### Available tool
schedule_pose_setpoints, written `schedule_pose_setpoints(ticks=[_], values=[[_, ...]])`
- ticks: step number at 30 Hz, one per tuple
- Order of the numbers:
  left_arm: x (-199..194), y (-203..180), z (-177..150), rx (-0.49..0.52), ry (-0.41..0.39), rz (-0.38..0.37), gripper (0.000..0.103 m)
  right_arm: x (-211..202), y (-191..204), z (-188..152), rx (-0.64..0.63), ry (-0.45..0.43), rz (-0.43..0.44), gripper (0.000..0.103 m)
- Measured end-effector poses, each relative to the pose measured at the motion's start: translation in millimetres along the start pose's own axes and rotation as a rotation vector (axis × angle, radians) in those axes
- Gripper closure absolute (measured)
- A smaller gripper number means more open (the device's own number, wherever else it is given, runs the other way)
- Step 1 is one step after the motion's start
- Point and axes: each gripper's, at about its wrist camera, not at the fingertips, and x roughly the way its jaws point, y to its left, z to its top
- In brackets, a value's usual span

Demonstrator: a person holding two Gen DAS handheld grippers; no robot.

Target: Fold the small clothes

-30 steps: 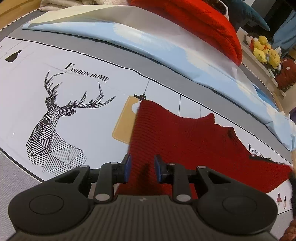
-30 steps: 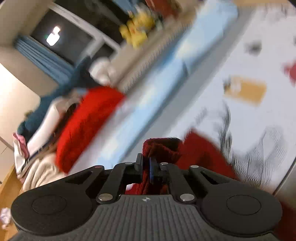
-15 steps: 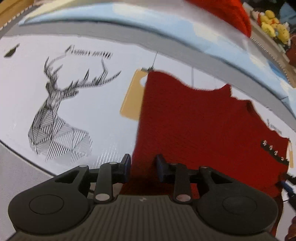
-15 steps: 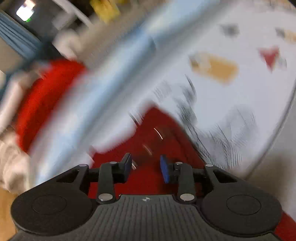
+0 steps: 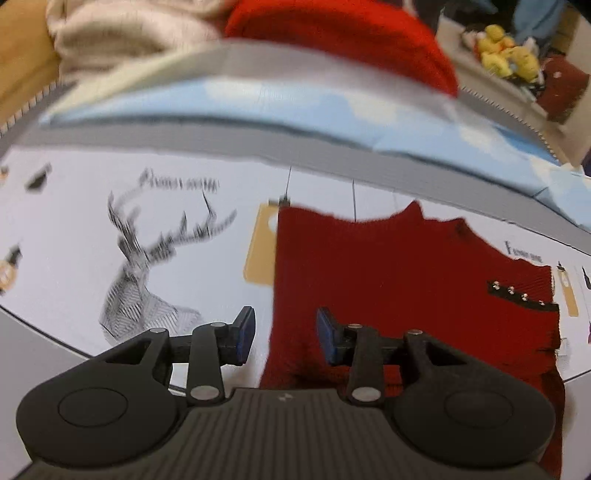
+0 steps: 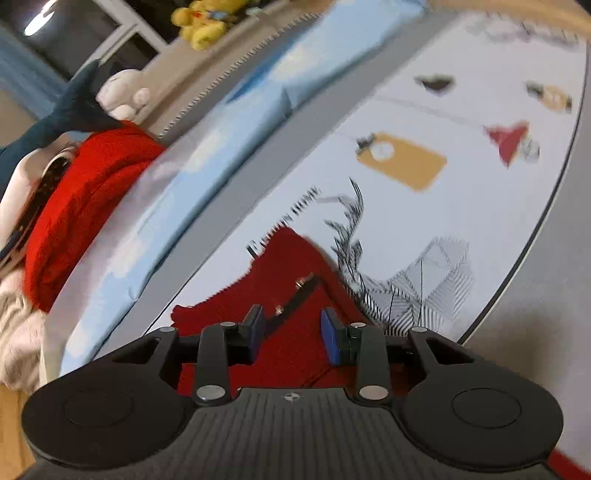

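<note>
A dark red knitted garment lies flat on the white printed sheet, a black strap with metal studs near its right edge. My left gripper hovers above the garment's left edge, jaws opening, nothing pinched between the blue pads. In the right wrist view the same garment lies below my right gripper, whose jaws are opening above the studded strap with no cloth gripped.
A light blue folded quilt runs along the back, with a bright red knit and a cream blanket piled behind it. Yellow plush toys sit on a ledge at the far right. A deer print marks the sheet to the left.
The right gripper let go of the bunched red cloth and its jaws spread; the garment now lies flat. The left jaws widened and that gripper lifted, showing more of the garment.
</note>
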Motion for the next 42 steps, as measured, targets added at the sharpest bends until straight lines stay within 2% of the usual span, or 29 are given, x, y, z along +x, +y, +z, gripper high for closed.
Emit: schedule_pose_setpoints(ticks=[2, 4, 7, 10, 12, 13, 15, 17, 20, 22, 25, 26, 27, 28, 30, 33, 36, 38, 42], values=[[-18.7, -2.6, 0.5, 0.028, -0.059, 0.002, 0.062, -18.5, 8.6, 2.6, -0.061, -0.022, 0.006, 0.067], [-41.0, -1.4, -1.3, 0.069, -0.151, 0.01, 0.062, -43.5, 17.1, 6.3, -0.138, -0.06, 0.022, 0.067], [-77.1, 1.2, -13.7, 0.137, -0.259, 0.022, 0.062, -91.6, 26.8, 10.6, -0.265, -0.155, 0.041, 0.067], [-114.2, 13.8, -30.3, 0.131, -0.269, -0.012, 0.063, -146.3, 18.8, 12.3, -0.294, -0.224, 0.083, 0.067], [-139.6, 21.0, -40.4, 0.137, -0.228, -0.057, 0.064, -179.9, 4.5, 10.7, -0.25, -0.217, 0.105, 0.067], [-152.3, 22.6, -47.4, 0.157, -0.215, -0.067, 0.071, -193.0, -3.4, 8.5, -0.237, -0.198, 0.13, 0.066], [-178.8, 24.2, -70.8, 0.216, -0.205, -0.071, 0.073, -218.2, -20.5, 0.8, -0.252, -0.157, 0.177, 0.066], [-198.0, 29.0, -104.7, 0.24, -0.195, -0.082, 0.073, -241.7, -40.5, -10.7, -0.284, -0.154, 0.175, 0.066], [-199.3, 39.4, -157.4, 0.192, -0.132, -0.119, 0.073, -259.5, -79.6, -31.5, -0.296, -0.122, 0.13, 0.066], [-183.0, 48.7, -193.0, 0.141, -0.066, -0.119, 0.073, -256.3, -108.7, -48.1, -0.302, -0.075, 0.102, 0.066], [-147.2, 61.7, -232.5, 0.079, 0.122, -0.099, 0.073, -232.2, -151.7, -81.9, -0.338, 0.015, 0.015, 0.066], [-138.4, 65.2, -237.4, 0.08, 0.156, -0.105, 0.073, -216.9, -165.9, -91.4, -0.326, 0.102, -0.062, 0.066], [-131.9, 68.2, -243.2, 0.087, 0.181, -0.105, 0.073, -210.3, -177.4, -98.0, -0.287, 0.143, -0.086, 0.066], [-124.9, 70.0, -248.1, 0.092, 0.208, -0.099, 0.072, -205.0, -187.5, -102.3, -0.245, 0.165, -0.079, 0.066], [-114.7, 76.0, -256.1, 0.071, 0.26, -0.098, 0.072, -194.6, -198.0, -110.5, -0.271, 0.202, -0.117, 0.066], [-106.2, 85.9, -263.1, 0.01, 0.306, -0.093, 0.072, -185.8, -203.0, -121.5, -0.339, 0.233, -0.193, 0.066], [-101.0, 87.6, -272.9, -0.012, 0.345, -0.101, 0.071, -182.3, -208.3, -126.3, -0.292, 0.269, -0.181, 0.066], [-98.7, 83.5, -279.6, 0.01, 0.362, -0.083, 0.069, -179.1, -205.5, -131.8, -0.317, 0.283, -0.187, 0.066], [-103.8, 82.1, -286.8, 0.001, 0.336, -0.088, 0.069, -169.9, -207.6, -139.5, -0.355, 0.31, -0.209, 0.066]])
